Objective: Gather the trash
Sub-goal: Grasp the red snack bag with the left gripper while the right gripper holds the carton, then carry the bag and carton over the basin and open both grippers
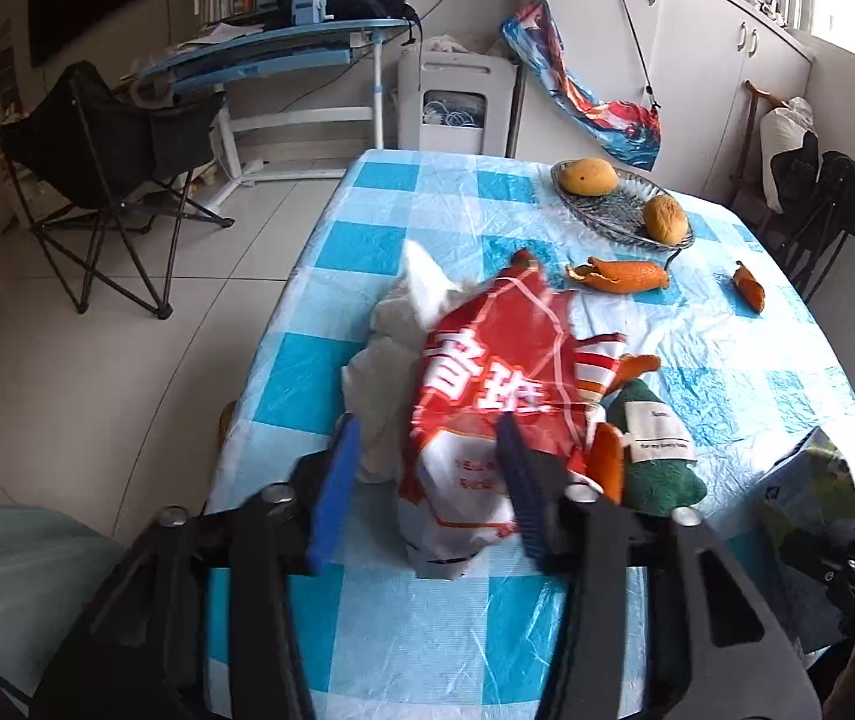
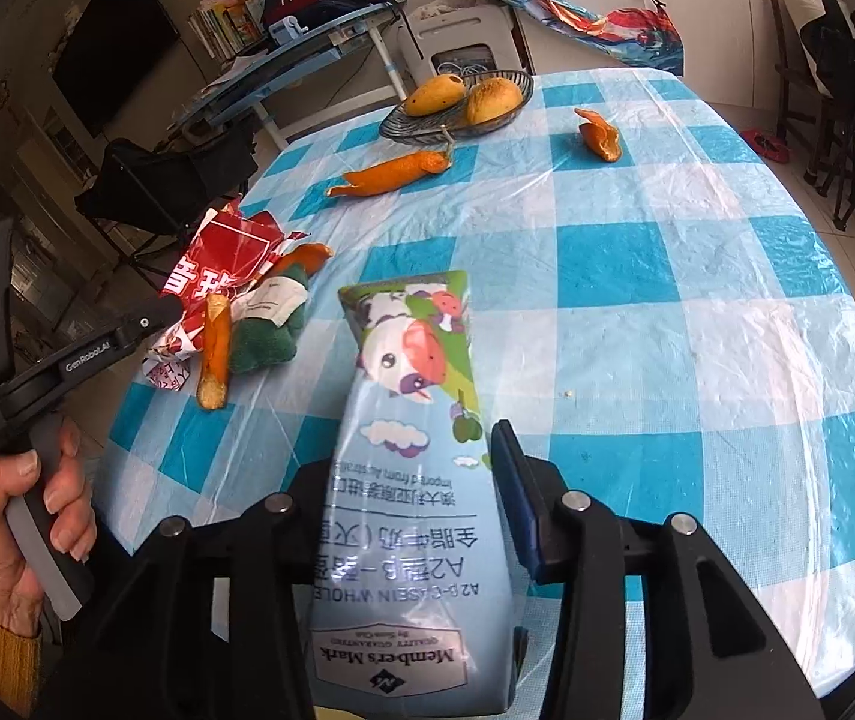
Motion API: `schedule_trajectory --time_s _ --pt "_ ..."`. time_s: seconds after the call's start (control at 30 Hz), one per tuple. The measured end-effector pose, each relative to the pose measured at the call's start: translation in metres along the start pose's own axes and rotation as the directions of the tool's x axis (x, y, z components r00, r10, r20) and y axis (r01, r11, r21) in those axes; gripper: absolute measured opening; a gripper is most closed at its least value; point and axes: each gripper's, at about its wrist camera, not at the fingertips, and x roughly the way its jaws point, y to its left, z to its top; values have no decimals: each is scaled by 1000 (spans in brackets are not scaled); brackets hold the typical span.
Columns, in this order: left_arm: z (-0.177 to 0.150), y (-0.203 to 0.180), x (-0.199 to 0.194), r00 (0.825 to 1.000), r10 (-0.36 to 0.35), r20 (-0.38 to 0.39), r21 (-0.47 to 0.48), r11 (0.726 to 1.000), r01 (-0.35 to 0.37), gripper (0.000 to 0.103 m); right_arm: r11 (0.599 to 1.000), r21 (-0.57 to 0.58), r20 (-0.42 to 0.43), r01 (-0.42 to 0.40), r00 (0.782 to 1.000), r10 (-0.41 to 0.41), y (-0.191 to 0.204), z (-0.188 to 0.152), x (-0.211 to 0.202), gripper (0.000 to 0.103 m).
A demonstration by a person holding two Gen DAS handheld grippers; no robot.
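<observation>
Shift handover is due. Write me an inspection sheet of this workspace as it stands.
Surface: checked table cover, wrinkled, under a clear film.
Job's things: red-and-white bag beside white tissue; milk pack; orange peels loose on the cover.
Clutter: green cloth with a label; fruit dish holding two mangoes.
Grippers: left claw open, bag between its pads; right claw around the milk pack, one pad hidden, grip unclear.
Cables: black cord hanging against the cabinets.
Surroundings: folding chair, desk with a backpack.
</observation>
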Motion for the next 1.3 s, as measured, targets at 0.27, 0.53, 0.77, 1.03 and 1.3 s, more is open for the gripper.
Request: schedule_trajectory --time_s 0.27,0.53,0.77,1.03,1.3 --pt "-11 13 -35 989 -147 31 -65 987 149 10 999 -32 18 22 1000 -21 1 -5 -1 42" --pt "-55 29 -56 988 -149 -36 -47 988 148 29 999 -34 19 34 999 -33 1 -11 -7 41" --pt "-46 23 -49 999 -33 -6 -30 999 32 73 998 -38 16 54 998 -53 3 -13 -9 54" --pt "-43 25 -13 987 -140 -81 -126 984 129 49 995 -70 29 71 997 -69 6 -15 -7 44" --pt "-46 35 -41 977 -212 18 -177 961 212 18 991 95 42 -90 995 86 -16 -16 -12 41"
